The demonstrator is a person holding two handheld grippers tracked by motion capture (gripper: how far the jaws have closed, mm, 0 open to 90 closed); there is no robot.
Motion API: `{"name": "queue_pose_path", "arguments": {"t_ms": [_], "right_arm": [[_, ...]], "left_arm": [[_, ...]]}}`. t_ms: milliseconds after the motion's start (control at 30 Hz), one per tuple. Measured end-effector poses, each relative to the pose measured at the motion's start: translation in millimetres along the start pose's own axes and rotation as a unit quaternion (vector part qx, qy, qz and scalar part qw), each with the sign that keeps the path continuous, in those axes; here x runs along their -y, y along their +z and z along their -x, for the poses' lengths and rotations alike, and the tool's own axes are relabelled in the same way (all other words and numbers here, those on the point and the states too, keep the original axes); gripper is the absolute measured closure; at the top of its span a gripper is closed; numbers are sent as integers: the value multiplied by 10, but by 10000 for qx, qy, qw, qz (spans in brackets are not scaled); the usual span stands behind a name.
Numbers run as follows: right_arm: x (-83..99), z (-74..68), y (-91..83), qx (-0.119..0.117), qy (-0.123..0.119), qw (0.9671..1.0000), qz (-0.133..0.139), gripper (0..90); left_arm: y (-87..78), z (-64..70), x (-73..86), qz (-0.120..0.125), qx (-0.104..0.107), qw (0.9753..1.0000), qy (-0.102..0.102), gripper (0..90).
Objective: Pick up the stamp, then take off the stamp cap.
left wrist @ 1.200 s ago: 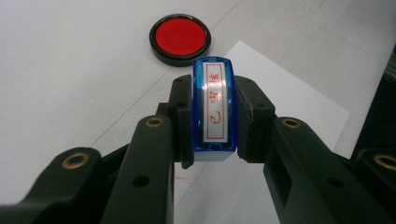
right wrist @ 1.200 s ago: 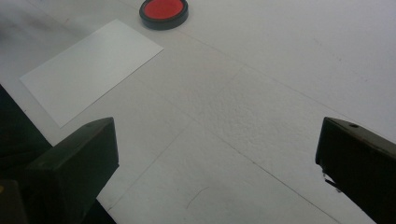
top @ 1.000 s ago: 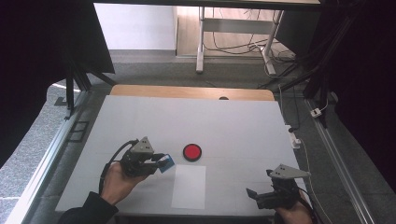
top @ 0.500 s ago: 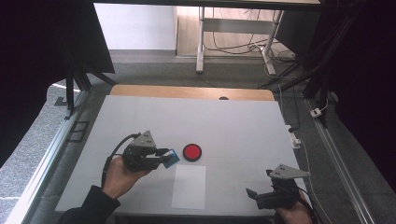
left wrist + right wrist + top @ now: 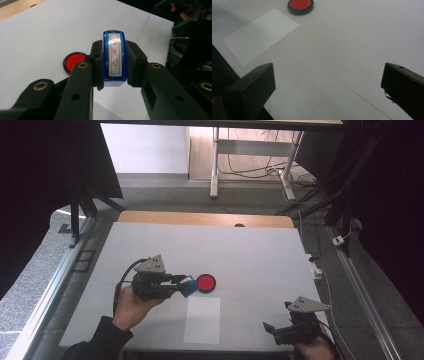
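The white table (image 5: 250, 250) is taking up most of the scene, with a wooden strip along its far edge. A white sheet of paper (image 5: 202, 319) is lying flat near the near edge, roughly midway between the two hands. At the near right corner, the right gripper (image 5: 270, 329) is resting low over the table, its jaws standing wide apart and holding nothing, pointing left toward the paper. To the left of centre, the left gripper (image 5: 184, 285) is hovering above the table, its jaws closing firmly on a blue stamp (image 5: 115, 58), which is sitting upright between them with its label of red characters facing the left gripper view. Just to the right of the stamp, a round red ink pad (image 5: 206, 283) in a black case is lying open on the table, just beyond the far edge of the paper.
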State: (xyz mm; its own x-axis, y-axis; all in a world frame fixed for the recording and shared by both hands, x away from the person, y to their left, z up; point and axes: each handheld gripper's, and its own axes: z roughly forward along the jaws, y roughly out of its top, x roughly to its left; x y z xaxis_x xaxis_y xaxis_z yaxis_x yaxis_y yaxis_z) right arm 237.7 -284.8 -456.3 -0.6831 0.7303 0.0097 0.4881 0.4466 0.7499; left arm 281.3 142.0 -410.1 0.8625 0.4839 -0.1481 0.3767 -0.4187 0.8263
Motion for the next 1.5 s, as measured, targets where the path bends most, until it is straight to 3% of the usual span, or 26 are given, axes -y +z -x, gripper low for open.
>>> {"name": "queue_pose_path", "arguments": {"t_ms": [367, 600, 767, 1200, 1333, 1500], "right_arm": [[4, 9, -12, -50, 15, 10000, 35, 0], [-3, -11, -37, -106, -51, 9998, 175, 0], [-51, -44, -64, -203, -81, 9992, 340, 0], [-217, -194, 14, -632, -377, 9961, 478, 0], [-268, -245, 69, -909, -367, 9933, 607, 0], [-347, -311, 151, -1232, -472, 9896, 575, 0]], "left_arm": [[38, 42, 26, 43, 213, 9997, 75, 710], [40, 58, 47, 50, 260, 9996, 116, 710], [15, 54, 51, 37, 335, 9994, 33, 710], [26, 68, 58, 48, 459, 9989, 122, 710], [25, 73, 56, 57, 499, 9986, 151, 709], [30, 71, 57, 43, 555, 9983, 153, 709]]}}
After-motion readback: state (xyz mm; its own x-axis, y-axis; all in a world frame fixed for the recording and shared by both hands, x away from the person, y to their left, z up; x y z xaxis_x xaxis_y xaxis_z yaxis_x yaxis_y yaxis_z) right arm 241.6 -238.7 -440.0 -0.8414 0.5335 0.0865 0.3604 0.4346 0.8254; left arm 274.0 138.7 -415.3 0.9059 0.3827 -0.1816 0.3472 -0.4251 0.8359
